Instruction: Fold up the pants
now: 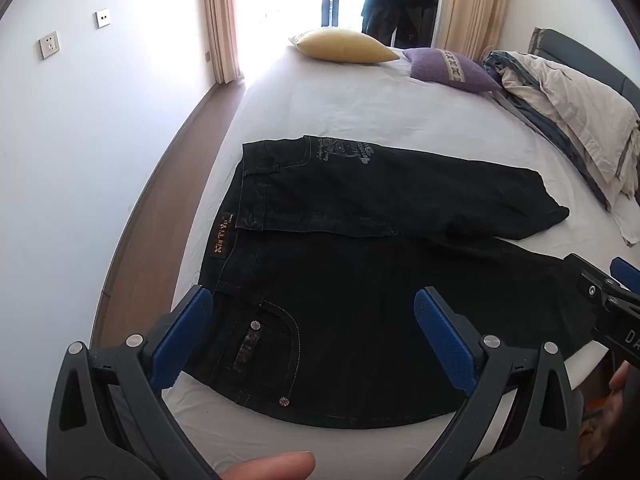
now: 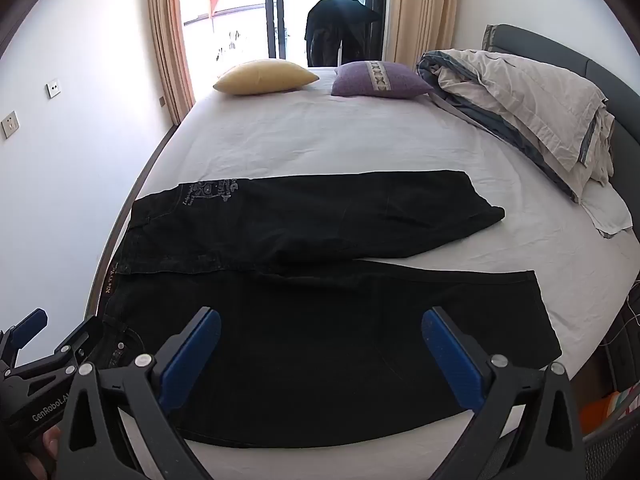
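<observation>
Black jeans (image 1: 360, 280) lie flat on the white bed sheet (image 1: 340, 108), waistband to the left and legs to the right. The far leg lies partly over the near one, its cuff at the right (image 2: 480, 208). My left gripper (image 1: 312, 320) is open and empty, hovering over the near waist and pocket (image 1: 272, 340). My right gripper (image 2: 320, 344) is open and empty above the near leg (image 2: 360, 340), left of its cuff (image 2: 540, 312). Each gripper shows at the edge of the other's view, the right one (image 1: 608, 304) and the left one (image 2: 48, 344).
A yellow pillow (image 2: 266, 76) and a purple pillow (image 2: 380, 80) lie at the far end of the bed. A folded duvet (image 2: 520, 100) lies along the right by the grey headboard (image 2: 560, 52). The bed's left edge borders wood floor (image 1: 160, 184) and a white wall.
</observation>
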`<act>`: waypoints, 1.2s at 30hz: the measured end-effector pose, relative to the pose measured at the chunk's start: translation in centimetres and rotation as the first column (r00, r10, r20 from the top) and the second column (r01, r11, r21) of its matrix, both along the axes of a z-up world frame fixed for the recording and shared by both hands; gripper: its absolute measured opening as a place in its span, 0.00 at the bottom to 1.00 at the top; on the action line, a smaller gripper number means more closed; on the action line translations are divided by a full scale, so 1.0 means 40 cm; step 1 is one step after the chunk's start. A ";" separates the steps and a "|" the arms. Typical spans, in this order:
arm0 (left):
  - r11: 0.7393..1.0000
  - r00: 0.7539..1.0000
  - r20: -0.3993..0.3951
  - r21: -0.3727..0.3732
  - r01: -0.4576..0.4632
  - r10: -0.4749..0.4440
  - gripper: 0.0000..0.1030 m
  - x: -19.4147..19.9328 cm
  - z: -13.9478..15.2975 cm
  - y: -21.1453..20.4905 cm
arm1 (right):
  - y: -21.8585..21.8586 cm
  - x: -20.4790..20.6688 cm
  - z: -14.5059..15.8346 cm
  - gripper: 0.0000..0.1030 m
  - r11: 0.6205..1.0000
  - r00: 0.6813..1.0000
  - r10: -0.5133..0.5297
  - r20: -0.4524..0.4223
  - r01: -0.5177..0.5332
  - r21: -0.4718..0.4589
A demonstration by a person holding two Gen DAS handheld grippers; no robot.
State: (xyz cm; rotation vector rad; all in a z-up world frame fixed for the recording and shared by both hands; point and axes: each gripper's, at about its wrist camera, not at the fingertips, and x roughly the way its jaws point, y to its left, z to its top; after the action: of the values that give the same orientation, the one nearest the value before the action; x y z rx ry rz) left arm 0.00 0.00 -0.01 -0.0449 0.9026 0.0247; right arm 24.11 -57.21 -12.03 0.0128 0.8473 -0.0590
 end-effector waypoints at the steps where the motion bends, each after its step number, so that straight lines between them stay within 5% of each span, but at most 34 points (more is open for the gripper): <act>1: 1.000 1.000 -0.001 0.001 -0.001 0.001 1.00 0.000 0.000 0.000 | 0.000 0.000 0.000 1.00 1.000 1.000 0.000 0.000 0.000 -0.001; 36: 1.000 1.000 -0.010 0.014 0.003 -0.003 1.00 0.005 -0.020 0.004 | -0.003 -0.002 0.000 1.00 1.000 1.000 -0.001 -0.002 0.001 -0.013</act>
State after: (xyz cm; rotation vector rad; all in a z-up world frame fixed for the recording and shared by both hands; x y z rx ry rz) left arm 0.20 0.14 -0.79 -0.0302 0.9123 0.0286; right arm 24.03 -57.35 -12.02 0.0004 0.8491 -0.0653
